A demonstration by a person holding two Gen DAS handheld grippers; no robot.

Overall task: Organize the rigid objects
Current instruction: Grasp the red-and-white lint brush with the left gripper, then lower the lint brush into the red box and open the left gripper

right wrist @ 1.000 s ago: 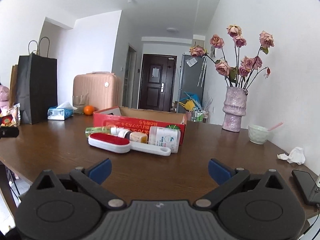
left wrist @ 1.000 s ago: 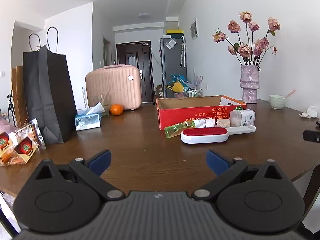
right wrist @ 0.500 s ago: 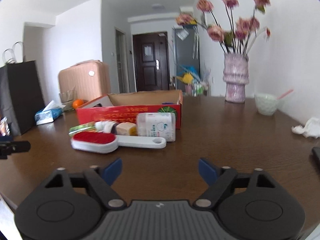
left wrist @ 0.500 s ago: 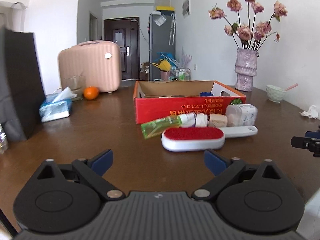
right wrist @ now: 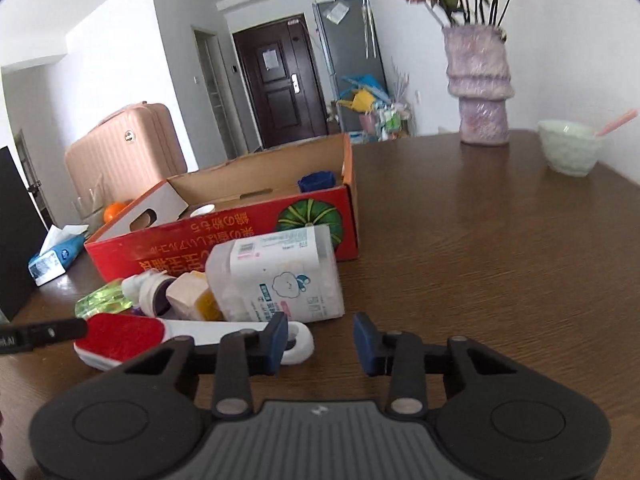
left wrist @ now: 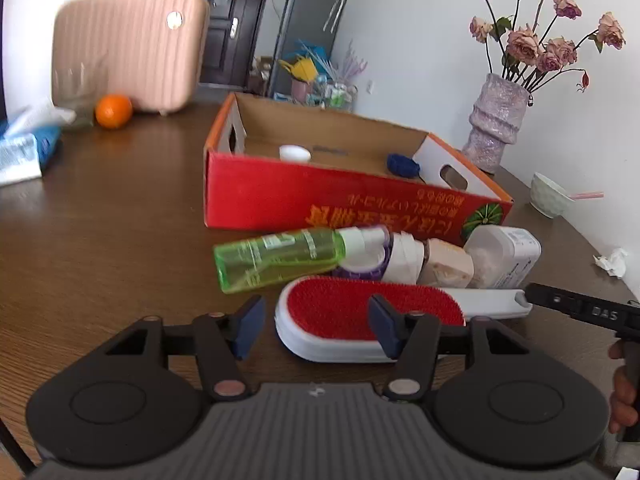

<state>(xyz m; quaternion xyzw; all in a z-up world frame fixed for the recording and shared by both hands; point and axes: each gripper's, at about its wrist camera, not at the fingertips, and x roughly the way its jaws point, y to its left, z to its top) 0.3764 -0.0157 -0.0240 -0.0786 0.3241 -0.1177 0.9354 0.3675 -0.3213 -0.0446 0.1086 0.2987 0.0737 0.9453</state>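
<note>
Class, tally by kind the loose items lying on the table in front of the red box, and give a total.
Green bottle: 1
White-capped bottle: 1
Beige block: 1
White labelled tub: 1
Red-and-white brush: 1
Total: 5
</note>
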